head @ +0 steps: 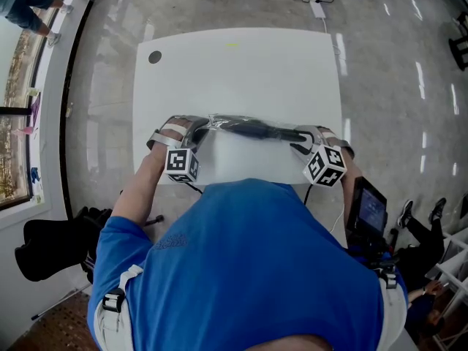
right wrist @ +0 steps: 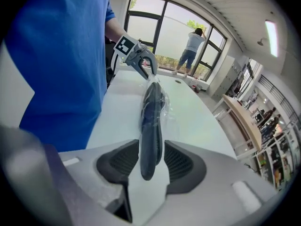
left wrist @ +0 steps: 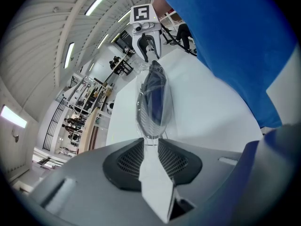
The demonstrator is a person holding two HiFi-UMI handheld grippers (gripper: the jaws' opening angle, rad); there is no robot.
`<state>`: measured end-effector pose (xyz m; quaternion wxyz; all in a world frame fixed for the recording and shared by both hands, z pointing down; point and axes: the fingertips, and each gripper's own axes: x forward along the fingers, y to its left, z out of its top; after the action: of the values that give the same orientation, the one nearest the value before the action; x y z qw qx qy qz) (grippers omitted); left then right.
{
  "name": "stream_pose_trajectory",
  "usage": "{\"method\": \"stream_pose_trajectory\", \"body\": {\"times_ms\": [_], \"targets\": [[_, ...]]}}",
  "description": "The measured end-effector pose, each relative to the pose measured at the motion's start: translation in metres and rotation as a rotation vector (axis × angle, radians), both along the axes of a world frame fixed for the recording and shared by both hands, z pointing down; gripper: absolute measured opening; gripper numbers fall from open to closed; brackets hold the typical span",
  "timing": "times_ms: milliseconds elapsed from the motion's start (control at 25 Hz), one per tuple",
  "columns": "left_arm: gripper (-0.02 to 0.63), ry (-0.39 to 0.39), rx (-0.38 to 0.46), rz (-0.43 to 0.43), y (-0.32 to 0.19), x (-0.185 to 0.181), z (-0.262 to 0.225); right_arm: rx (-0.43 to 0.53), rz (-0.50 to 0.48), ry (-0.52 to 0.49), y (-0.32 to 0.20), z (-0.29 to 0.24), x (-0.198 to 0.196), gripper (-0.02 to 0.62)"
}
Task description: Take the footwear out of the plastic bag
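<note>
Pinching only the thin film end of the clear crinkled plastic bag [left wrist: 146,121] with the left gripper [left wrist: 150,145]; clamping the tip of the dark blue flat footwear [right wrist: 151,126] with the right gripper [right wrist: 151,161], just above the white rectangular table [head: 241,72]. Hold the left pinch firm; pull right straight along the footwear, over the table, catching no film.

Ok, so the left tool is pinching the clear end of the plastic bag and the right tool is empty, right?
Not quite. The left tool does pinch the clear end of the plastic bag, but the right tool is not empty: the right gripper view shows its jaws closed on the dark footwear.
</note>
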<state>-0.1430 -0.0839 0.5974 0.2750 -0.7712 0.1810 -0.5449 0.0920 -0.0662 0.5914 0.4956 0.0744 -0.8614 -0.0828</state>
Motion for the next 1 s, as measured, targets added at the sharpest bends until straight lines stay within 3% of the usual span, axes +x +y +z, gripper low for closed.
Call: {"method": "stream_pose_trajectory", "body": {"times_ms": [520, 640, 1000], "targets": [[0.099, -0.001, 0.01, 0.008, 0.006, 0.008, -0.004, -0.008, -0.042, 0.13, -0.012, 0.028, -0.016, 0.151], [0.098, 0.003, 0.001, 0.008, 0.005, 0.008, -0.005, -0.008, -0.037, 0.145, -0.014, 0.028, -0.01, 0.109], [0.097, 0.002, 0.008, 0.014, -0.001, 0.002, 0.001, -0.04, 0.031, 0.207, -0.013, 0.032, 0.035, 0.084]]}}
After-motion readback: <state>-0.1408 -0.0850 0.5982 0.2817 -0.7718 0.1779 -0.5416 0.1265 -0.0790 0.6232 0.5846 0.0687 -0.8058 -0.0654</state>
